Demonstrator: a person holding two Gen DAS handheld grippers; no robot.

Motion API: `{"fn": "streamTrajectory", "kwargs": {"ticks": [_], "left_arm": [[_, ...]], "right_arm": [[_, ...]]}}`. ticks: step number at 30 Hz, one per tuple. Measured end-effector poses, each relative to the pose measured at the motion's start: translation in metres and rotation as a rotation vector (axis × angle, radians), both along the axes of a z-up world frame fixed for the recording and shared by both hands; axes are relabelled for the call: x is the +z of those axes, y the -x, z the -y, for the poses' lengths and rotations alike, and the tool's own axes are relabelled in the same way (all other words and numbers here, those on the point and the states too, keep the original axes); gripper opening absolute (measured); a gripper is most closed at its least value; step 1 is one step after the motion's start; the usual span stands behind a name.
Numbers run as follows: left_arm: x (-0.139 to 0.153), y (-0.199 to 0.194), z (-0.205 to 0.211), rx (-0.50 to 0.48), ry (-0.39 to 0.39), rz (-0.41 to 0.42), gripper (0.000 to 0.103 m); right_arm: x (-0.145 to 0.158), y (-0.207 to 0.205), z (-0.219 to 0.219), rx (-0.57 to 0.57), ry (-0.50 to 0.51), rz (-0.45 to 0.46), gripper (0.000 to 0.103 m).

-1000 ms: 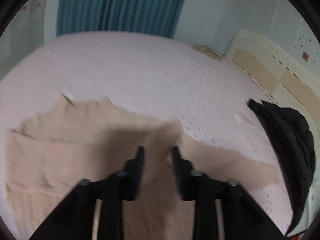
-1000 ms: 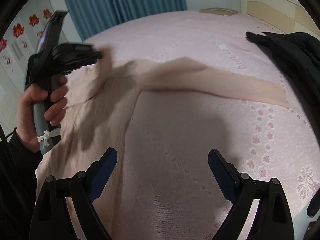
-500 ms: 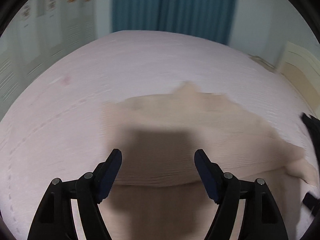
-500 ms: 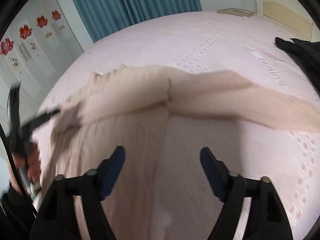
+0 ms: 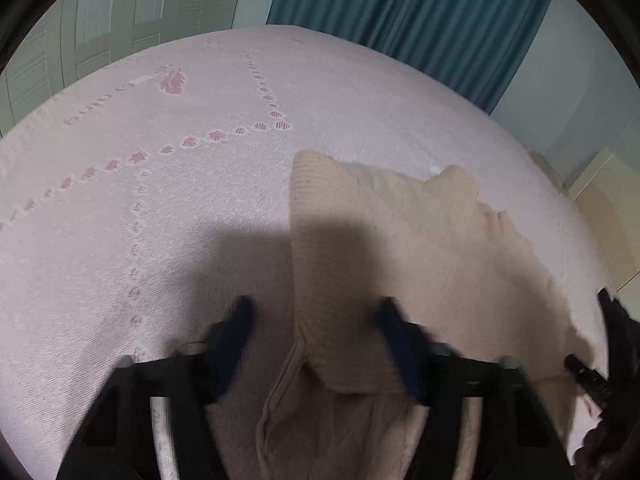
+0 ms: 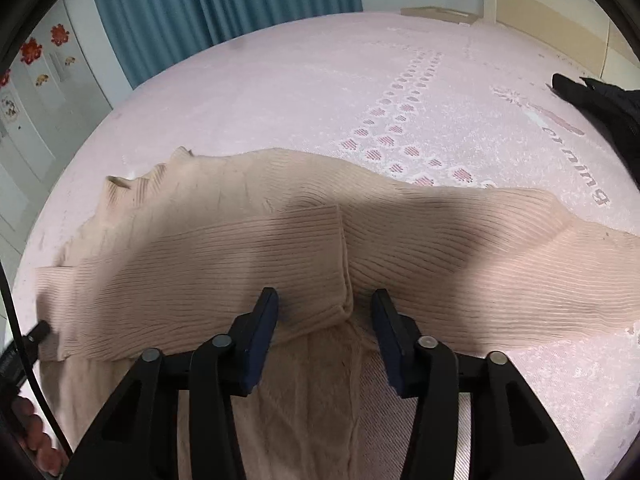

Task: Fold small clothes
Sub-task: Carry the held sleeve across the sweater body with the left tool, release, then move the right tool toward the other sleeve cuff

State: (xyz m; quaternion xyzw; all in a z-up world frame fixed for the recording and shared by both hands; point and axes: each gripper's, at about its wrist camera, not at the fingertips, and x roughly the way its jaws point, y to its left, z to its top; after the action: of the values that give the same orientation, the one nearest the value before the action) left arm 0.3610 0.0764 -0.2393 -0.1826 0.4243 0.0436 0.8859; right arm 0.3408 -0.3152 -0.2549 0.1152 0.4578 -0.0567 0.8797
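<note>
Two grippers hang unclenched over a beige ribbed top (image 6: 256,248) spread on the pink bed (image 6: 304,92): left gripper (image 5: 316,336) straddling the folded sleeve, right gripper (image 6: 324,320) straddling the armpit seam. Pinching only one layer could undo the fold. The near hem is cut off; the left view is blurred.

Sweater (image 6: 248,248): beige ribbed knit cloth, matt, fine horizontal ribs. Bed (image 6: 304,92) cover: pink woven cloth, matt, textured with a raised heart pattern. Right tool (image 6: 325,332): matt black plastic arms, dark blue pads, small metal pins. Curtain (image 6: 224,0): blue cloth, pleated.
</note>
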Motion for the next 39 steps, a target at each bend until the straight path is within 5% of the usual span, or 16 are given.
{"fn": "streamTrajectory", "kwargs": {"ticks": [3, 7, 13, 16, 18, 24, 30, 39], "left_arm": [[-0.004, 0.011, -0.002, -0.040, 0.015, 0.031, 0.019], [0.008, 0.016, -0.004, 0.002, -0.013, 0.091, 0.014], [0.012, 0.019, 0.000, 0.003, -0.031, 0.091, 0.015], [0.022, 0.026, 0.011, -0.035, -0.075, 0.126, 0.032], [0.026, 0.029, 0.017, -0.060, -0.067, 0.150, 0.057], [0.022, 0.022, 0.038, -0.084, -0.124, 0.119, 0.057], [0.004, 0.008, 0.024, -0.024, -0.094, 0.020, 0.057], [0.012, 0.015, 0.028, -0.018, -0.107, 0.076, 0.065]], "right_arm": [[0.005, 0.004, -0.001, 0.037, 0.017, 0.055, 0.005], [0.013, 0.016, 0.011, 0.022, -0.057, 0.089, 0.005], [0.005, 0.013, 0.000, 0.044, 0.019, 0.035, 0.006], [0.011, 0.019, 0.009, 0.038, -0.012, 0.040, 0.019], [0.019, 0.026, 0.019, 0.022, -0.025, 0.056, 0.024], [0.052, 0.056, 0.074, -0.049, 0.030, 0.111, 0.050], [0.043, 0.105, 0.149, -0.130, 0.076, 0.054, 0.050], [0.002, 0.160, 0.255, -0.308, -0.046, 0.002, 0.055]]}}
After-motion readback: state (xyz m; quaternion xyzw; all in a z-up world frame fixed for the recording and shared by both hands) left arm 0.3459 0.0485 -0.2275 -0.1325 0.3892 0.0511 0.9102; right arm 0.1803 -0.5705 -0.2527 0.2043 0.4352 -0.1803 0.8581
